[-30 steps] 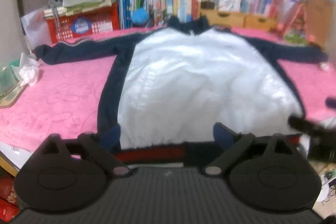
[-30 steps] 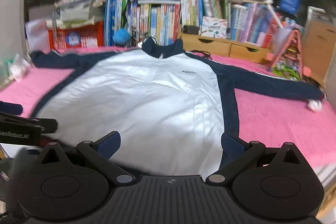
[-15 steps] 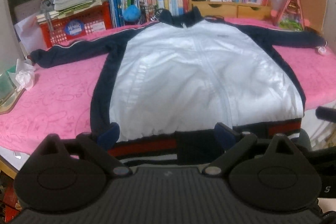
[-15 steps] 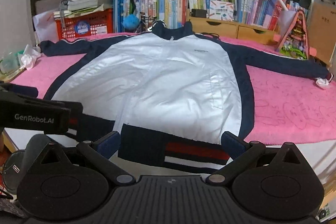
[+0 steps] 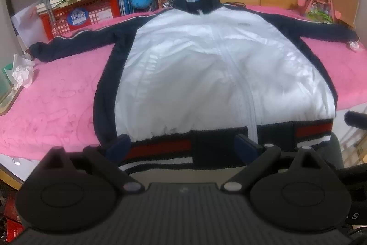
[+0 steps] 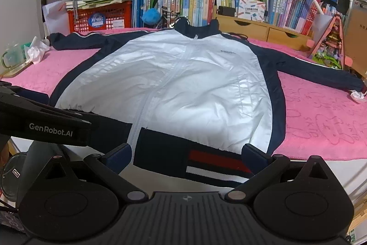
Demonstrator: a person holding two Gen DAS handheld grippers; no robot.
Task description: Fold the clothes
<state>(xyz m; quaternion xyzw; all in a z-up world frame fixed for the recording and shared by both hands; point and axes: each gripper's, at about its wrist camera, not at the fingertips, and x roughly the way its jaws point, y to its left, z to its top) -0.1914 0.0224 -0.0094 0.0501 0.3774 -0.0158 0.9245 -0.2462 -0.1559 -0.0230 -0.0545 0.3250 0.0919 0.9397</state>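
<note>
Surface: table covered by pink cloth (image 5: pixel 57 107). Lying directly on it: white-and-navy jacket (image 5: pixel 218 75), spread flat, sleeves outstretched; crumpled tissue (image 5: pixel 21 72) at left edge.

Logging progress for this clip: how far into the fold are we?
Done: the jacket lies flat on the pink cover, zipped, both sleeves spread out. In hand: nothing; the left gripper and right gripper are both open, near the striped hem, which hangs over the front edge. Left: every fold, as no sleeve or side is turned in yet.
</note>
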